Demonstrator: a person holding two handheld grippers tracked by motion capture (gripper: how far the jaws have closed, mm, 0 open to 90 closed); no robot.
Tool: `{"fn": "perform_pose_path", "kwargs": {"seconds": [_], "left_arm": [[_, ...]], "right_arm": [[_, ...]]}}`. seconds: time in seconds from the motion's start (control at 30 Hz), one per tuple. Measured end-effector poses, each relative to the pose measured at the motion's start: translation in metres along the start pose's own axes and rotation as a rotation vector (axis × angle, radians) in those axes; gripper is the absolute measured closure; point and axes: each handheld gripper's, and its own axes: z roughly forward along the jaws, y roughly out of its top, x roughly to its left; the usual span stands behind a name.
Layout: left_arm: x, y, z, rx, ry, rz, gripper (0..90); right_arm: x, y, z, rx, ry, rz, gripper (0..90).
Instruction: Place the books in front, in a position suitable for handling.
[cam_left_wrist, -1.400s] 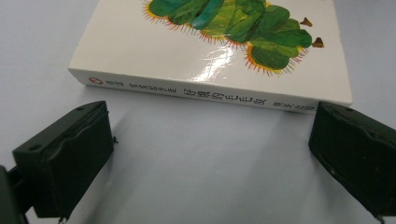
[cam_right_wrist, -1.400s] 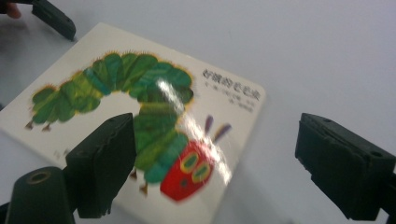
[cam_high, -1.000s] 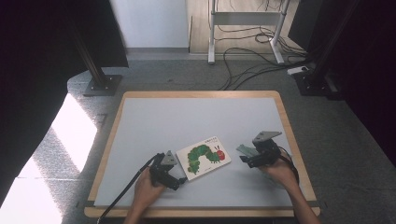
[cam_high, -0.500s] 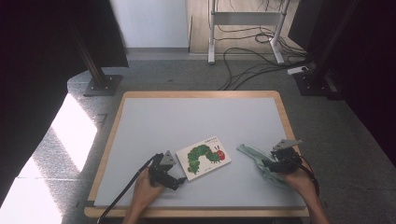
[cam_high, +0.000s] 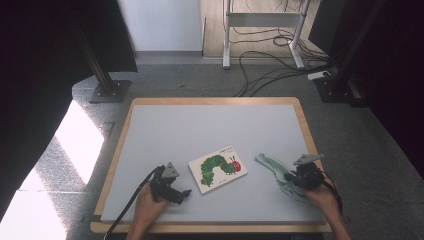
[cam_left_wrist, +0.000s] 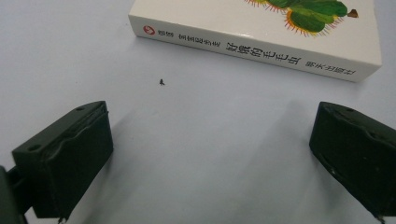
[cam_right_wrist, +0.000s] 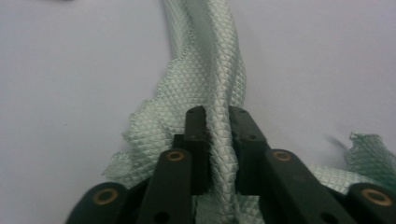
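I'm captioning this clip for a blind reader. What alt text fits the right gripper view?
The right gripper has its two black jaws shut on a bunched fold of pale green cloth with a quilted diamond weave. The cloth trails away from the jaws across the pale grey table, and another part of it lies at the lower right.

The table (cam_high: 150, 107) has a wooden rim and a pale grey top. On this top lies one small dark speck (cam_left_wrist: 162, 82). Around the table is a grey carpet floor (cam_high: 190, 82). Beyond the far edge of the table, black cables (cam_high: 265, 65) lie in loops, near the legs of a white metal stand (cam_high: 227, 35). A white power strip (cam_high: 319, 75) lies beyond the far right corner. A black post (cam_high: 107, 90) stands near the far left corner. Left of the table, a bright patch of sunlight (cam_high: 75, 145) falls on the floor.
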Motion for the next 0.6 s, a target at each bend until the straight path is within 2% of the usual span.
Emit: {"fn": "perform_pose_path", "kwargs": {"seconds": [0.1, 0.3, 0.4, 0.6], "left_arm": [[-0.001, 0.000, 0.000, 0.000, 0.006, -0.002, 0.0], [-0.001, 0.000, 0.000, 0.000, 0.006, -0.004, 0.0], [-0.001, 0.000, 0.000, 0.000, 0.006, -0.004, 0.0], [-0.001, 0.000, 0.000, 0.000, 0.006, -0.004, 0.0]], "right_arm": [[0.004, 0.005, -0.002, -0.007, -0.013, -0.016, 81.9], [0.007, 0.016, -0.010, -0.054, 0.013, -0.017, 81.8], [0.013, 0.030, -0.017, -0.091, 0.021, -0.043, 81.8], [0.020, 0.048, -0.020, -0.124, 0.027, -0.075, 81.8]]}}
